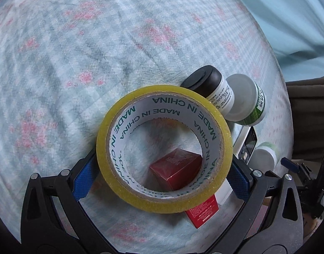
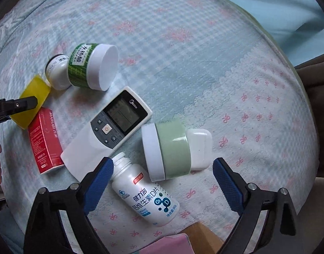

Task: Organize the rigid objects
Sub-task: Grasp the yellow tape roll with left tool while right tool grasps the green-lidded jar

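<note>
My left gripper (image 1: pixel 163 176) is shut on a yellow tape roll (image 1: pixel 222 131), held above the bed; the roll also shows in the right wrist view (image 2: pixel 33 97). Beneath it lies a red box (image 1: pixel 176 169), also in the right wrist view (image 2: pixel 45 141). My right gripper (image 2: pixel 162 177) is open and empty over a white pill bottle (image 2: pixel 145 192). A white remote (image 2: pixel 111 129), a pale green jar (image 2: pixel 168 150), a white earbud case (image 2: pixel 199 148), a green-labelled jar (image 2: pixel 92 67) and a black-lidded jar (image 1: pixel 208 82) lie on the bed.
The patterned blue bedspread (image 2: pixel 183 42) covers the whole surface. A light blue sheet (image 1: pixel 288 10) lies beyond its far edge. A pink item (image 2: pixel 172 244) and a brown box (image 2: pixel 204 235) sit at the near edge.
</note>
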